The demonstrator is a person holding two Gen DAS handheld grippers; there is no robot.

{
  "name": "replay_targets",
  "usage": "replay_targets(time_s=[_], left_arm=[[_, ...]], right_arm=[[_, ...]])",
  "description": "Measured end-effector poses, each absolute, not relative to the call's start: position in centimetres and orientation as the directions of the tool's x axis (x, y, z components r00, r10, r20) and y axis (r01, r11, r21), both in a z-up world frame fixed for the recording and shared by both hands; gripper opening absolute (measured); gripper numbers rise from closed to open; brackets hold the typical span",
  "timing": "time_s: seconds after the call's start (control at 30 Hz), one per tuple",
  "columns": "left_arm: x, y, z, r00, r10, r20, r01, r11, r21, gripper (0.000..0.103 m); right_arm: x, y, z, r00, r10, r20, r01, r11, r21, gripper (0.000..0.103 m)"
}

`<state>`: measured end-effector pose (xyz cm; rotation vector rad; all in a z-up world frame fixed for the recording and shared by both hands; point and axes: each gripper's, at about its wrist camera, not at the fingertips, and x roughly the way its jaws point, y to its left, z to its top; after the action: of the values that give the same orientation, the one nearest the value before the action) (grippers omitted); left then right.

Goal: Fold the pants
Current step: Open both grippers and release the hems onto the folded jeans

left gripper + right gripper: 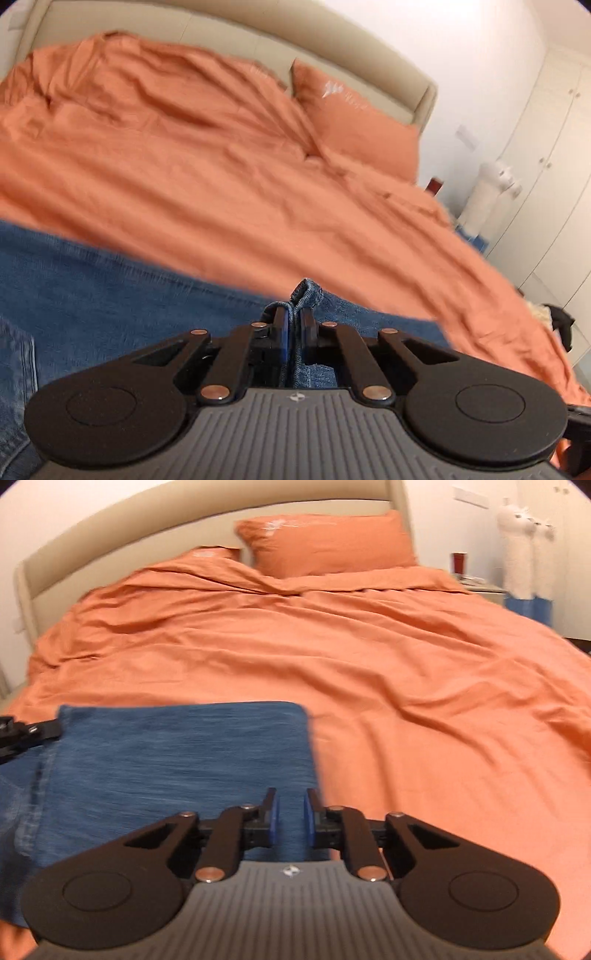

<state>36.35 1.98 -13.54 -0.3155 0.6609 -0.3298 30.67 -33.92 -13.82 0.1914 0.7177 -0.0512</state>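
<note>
Blue denim pants (177,753) lie folded on the orange bed cover, near the foot of the bed. In the left wrist view the pants (110,295) spread to the left, and my left gripper (294,317) is shut on a bunched denim edge that sticks up between its fingers. My right gripper (290,805) hovers over the right near part of the pants with its jaws a little apart and nothing between them. The left gripper's black body (22,734) shows at the left edge of the right wrist view.
The orange duvet (369,657) covers the whole bed, with orange pillows (328,542) against a beige headboard (110,528). A nightstand with a red cup (459,563) and a white figure (521,546) stand at the right. White wardrobe doors (546,147) line the right wall.
</note>
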Motion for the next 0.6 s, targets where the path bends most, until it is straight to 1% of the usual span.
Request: replay_targets(time_s=[0.1, 0.3, 0.33, 0.37, 0.43, 0.5, 0.57, 0.6], left_arm=[[36.7, 1.7, -15.5, 0.723, -0.363, -0.588, 0.170, 0.918, -0.357, 0.006], [37.0, 1.3, -17.4, 0.704, -0.329, -0.629, 0.158, 0.936, -0.314, 0.007], [36.9, 1.2, -17.6, 0.704, -0.326, -0.631, 0.160, 0.938, -0.306, 0.009], [36.7, 1.2, -17.4, 0.707, -0.315, -0.634, 0.158, 0.943, -0.292, 0.013], [36.3, 1.1, -16.4, 0.714, -0.283, -0.641, 0.156, 0.956, -0.249, 0.016], [35.0, 1.3, -14.8, 0.736, -0.261, -0.625, 0.155, 0.963, -0.220, 0.016], [33.7, 1.8, -13.3, 0.728, -0.281, -0.625, 0.158, 0.956, -0.247, 0.016], [33.0, 1.9, -12.7, 0.718, -0.298, -0.630, 0.167, 0.951, -0.260, 0.016]], right_arm=[[31.0, -34.8, -15.3, 0.711, 0.023, -0.703, 0.136, 0.976, 0.169, 0.000], [32.3, -34.4, -18.2, 0.651, 0.022, -0.759, 0.129, 0.982, 0.139, 0.000], [32.4, -34.4, -18.5, 0.644, 0.025, -0.764, 0.131, 0.981, 0.142, 0.000], [32.5, -34.4, -18.7, 0.643, 0.025, -0.766, 0.130, 0.981, 0.141, 0.000], [32.2, -34.3, -18.3, 0.653, 0.023, -0.757, 0.131, 0.981, 0.142, 0.000], [31.4, -35.2, -17.0, 0.674, 0.043, -0.737, 0.153, 0.968, 0.197, 0.000], [30.0, -36.4, -15.4, 0.701, 0.095, -0.707, 0.172, 0.939, 0.296, 0.000], [29.4, -36.6, -14.7, 0.705, 0.111, -0.700, 0.168, 0.933, 0.317, 0.000]])
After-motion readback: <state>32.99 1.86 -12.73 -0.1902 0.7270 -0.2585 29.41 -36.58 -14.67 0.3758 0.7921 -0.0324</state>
